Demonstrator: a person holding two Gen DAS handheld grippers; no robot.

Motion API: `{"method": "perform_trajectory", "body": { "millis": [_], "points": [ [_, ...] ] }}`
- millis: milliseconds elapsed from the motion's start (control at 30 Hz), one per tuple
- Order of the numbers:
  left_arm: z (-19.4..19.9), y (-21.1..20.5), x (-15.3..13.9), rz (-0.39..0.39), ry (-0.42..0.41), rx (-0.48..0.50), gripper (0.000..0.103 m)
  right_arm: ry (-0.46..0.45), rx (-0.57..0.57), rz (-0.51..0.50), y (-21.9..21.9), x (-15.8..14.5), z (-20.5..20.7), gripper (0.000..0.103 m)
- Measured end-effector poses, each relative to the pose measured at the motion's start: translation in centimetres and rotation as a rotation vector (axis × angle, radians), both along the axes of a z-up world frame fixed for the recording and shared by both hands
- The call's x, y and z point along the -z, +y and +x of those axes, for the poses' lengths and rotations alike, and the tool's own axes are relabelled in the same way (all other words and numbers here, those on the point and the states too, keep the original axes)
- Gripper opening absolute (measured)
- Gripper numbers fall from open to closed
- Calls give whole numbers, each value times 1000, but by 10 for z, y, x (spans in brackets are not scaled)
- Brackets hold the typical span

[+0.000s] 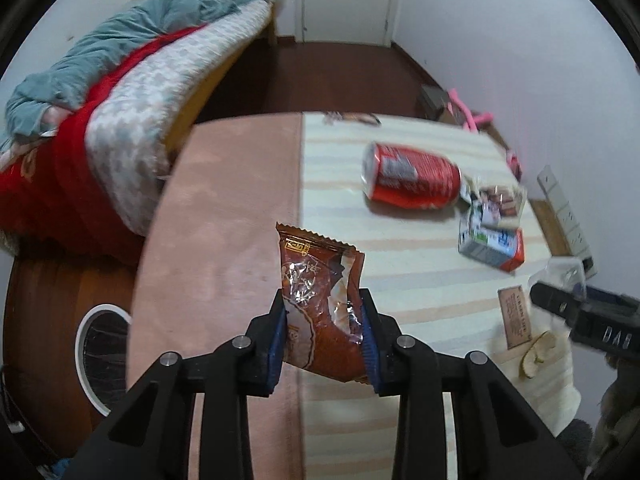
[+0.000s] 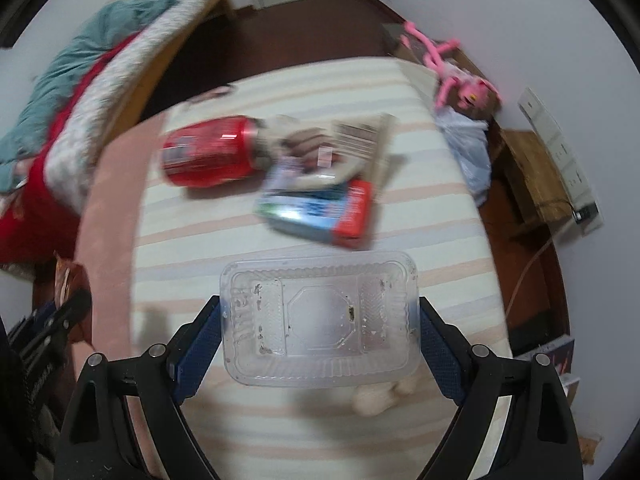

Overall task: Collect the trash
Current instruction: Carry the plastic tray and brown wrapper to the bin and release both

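Note:
My left gripper (image 1: 324, 320) is shut on a crumpled brown snack wrapper (image 1: 316, 280), held upright above the table's pink cloth (image 1: 224, 240). Between the blue pads of my right gripper (image 2: 320, 304) sits a clear plastic tray (image 2: 320, 316), gripped by its two short ends over the striped cloth (image 2: 440, 208). A red drink can (image 1: 412, 178) lies on its side farther back, next to a torn package (image 1: 496, 200) and a flattened carton (image 1: 494, 246). The can (image 2: 212, 152) and carton (image 2: 320, 212) are blurred in the right wrist view. A brown card (image 1: 516, 316) and a fruit peel (image 1: 536, 354) lie at the right.
A white-rimmed bin (image 1: 100, 360) stands on the wooden floor left of the table. A bed with red and teal bedding (image 1: 100, 112) runs along the left. A pink toy (image 2: 452, 68), a plastic bag (image 2: 468, 148) and a power strip (image 2: 560, 152) are at the right.

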State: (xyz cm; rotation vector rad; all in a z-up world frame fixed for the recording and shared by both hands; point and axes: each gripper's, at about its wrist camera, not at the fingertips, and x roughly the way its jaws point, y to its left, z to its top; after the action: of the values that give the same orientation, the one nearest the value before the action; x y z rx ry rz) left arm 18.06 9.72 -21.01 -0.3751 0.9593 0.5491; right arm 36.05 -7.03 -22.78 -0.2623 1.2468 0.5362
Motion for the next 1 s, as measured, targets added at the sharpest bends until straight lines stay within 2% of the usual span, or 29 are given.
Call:
{"method": "perform_trajectory", "body": {
  "millis": [267, 400, 500, 600, 700, 833, 933, 1000],
  "points": [
    [-85, 47, -53, 46, -90, -104, 29, -23, -174, 97, 68, -54, -72, 92],
    [-140, 81, -67, 57, -106, -177, 29, -12, -263, 136, 114, -67, -113, 92],
    [-182, 108, -67, 45, -106, -242, 29, 6, -336, 155, 153, -69, -151, 92],
    [-219, 137, -58, 2, -92, -295, 29, 45, -412, 165, 195, -62, -188, 92],
    [-260, 176, -32, -79, -65, -354, 29, 84, -480, 166, 233, -48, -224, 92],
    [-297, 219, 9, -188, -20, -410, 29, 161, -569, 152, 291, -12, -271, 92],
    [-319, 254, 47, -305, -15, -448, 29, 193, -616, 110, 324, 19, -295, 92],
    [-326, 270, 69, -354, -7, -468, 30, 218, -653, 67, 350, 46, -312, 92]
  ]
}}
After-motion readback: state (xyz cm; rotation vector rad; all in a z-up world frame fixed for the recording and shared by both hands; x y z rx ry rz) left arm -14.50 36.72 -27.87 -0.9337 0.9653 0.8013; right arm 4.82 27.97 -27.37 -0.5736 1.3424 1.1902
